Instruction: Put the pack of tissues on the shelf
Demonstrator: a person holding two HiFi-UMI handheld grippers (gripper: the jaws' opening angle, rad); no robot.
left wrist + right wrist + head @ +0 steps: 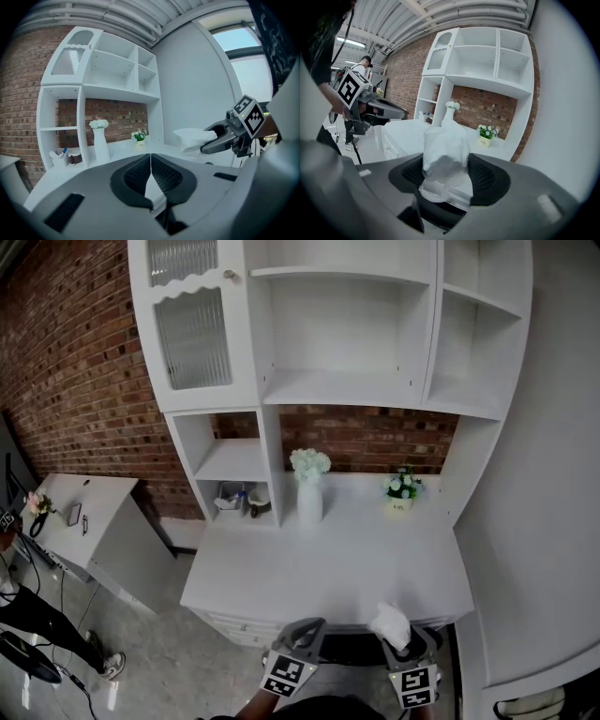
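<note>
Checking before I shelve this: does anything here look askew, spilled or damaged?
Nothing stands out. The pack of tissues looks squashed only where the right tool grips it. The white vase and the small flower pot stand upright on the counter, with no spill visible.

White shelf counter (328, 568) w/ tall flower vase (309, 498) & sm. plant pot (400, 506).

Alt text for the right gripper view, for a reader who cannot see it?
The right gripper is shut on a white pack of tissues, in front of a white shelf unit against a brick wall. A white vase and a small flowerpot stand on its counter; the left gripper shows at left.
</note>
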